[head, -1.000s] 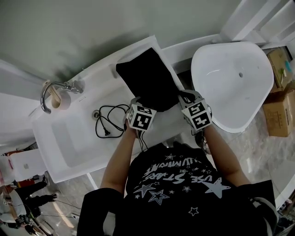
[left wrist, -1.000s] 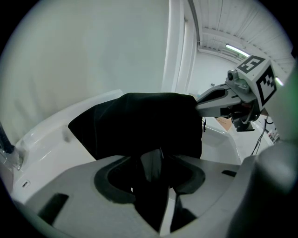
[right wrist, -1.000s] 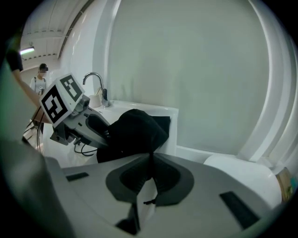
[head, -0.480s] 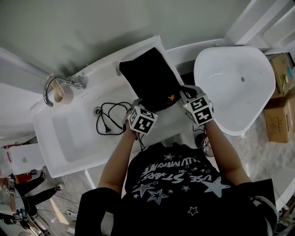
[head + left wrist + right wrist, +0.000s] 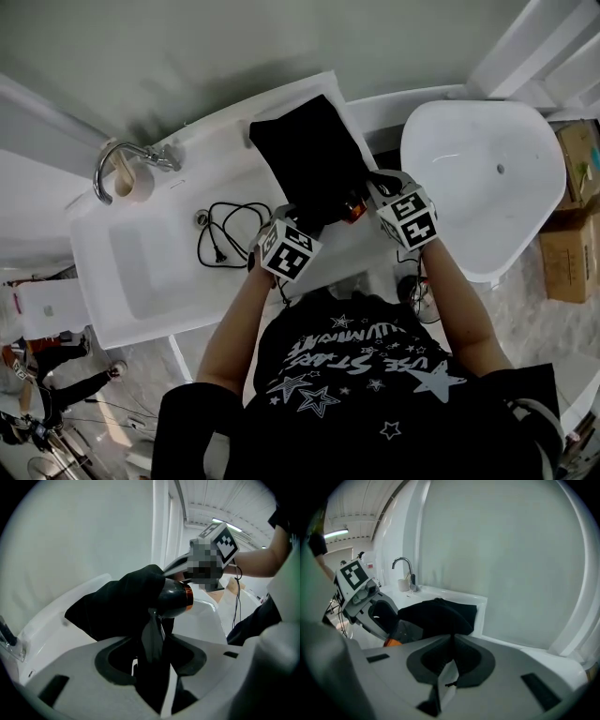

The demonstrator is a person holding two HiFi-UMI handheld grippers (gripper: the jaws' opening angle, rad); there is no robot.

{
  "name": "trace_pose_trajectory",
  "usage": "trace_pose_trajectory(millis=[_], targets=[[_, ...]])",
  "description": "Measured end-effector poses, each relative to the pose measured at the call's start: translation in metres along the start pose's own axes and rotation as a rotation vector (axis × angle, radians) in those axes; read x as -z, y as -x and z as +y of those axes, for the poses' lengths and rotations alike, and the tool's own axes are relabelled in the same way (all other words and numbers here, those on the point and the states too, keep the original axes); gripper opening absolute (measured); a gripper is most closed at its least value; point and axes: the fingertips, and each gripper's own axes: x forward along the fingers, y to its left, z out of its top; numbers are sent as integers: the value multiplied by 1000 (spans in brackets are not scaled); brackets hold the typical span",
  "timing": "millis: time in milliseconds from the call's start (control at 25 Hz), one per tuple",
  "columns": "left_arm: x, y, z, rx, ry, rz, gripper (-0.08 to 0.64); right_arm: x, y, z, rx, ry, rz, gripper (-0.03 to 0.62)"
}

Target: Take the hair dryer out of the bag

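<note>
Nearest the camera, below the bag in the head view, the person's black star-printed T-shirt (image 5: 366,375) fills the frame and hides the floor under the counter edge. The left gripper (image 5: 153,637) sits at the near left corner of the black cloth bag (image 5: 309,155), its jaws clamped on a dark fold of that bag's fabric; how far the fold runs in between the pads is lost in shadow. The right gripper (image 5: 452,641) is at the bag's near right corner, jaws pressed together at the rim of the cloth, the pinched edge itself hidden behind the tips. From the bag's open mouth, between the two grippers, pokes the rounded dark grey hair dryer (image 5: 174,598) with a copper-orange ring; only this end shows, the rest being still inside the bag. Left of the bag a thin black power cord (image 5: 225,239) lies looped in the white rectangular sink (image 5: 122,281), one end passing out of sight under the left gripper. Farther left of the bag stands a curved chrome faucet (image 5: 122,159). Right of the bag is a white oval bathtub (image 5: 478,187), and beyond it brown cardboard boxes (image 5: 567,253) cut off by the frame
</note>
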Motion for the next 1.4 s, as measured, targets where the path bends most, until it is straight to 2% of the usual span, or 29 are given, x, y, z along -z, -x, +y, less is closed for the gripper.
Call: trace_pose_trajectory(millis=[200,560,800,920,1400], targets=[[-2,7,-11,30,-14,-23,204,-7,-6,1,-43,13,-9,25],[-6,22,-43,37,-15,-52,204,-10,-8,-1,-98,15,-29,25],[-4,30,-62,36,-13,-66,204,-11,-9,2,-121,50,-53,25],[-3,34,-73,35,-5,-71,204,-11,-7,4,-143,43,-62,25],[-11,54,-134,37,-67,-112,204,-7,0,7,-222,-13,-85,25]])
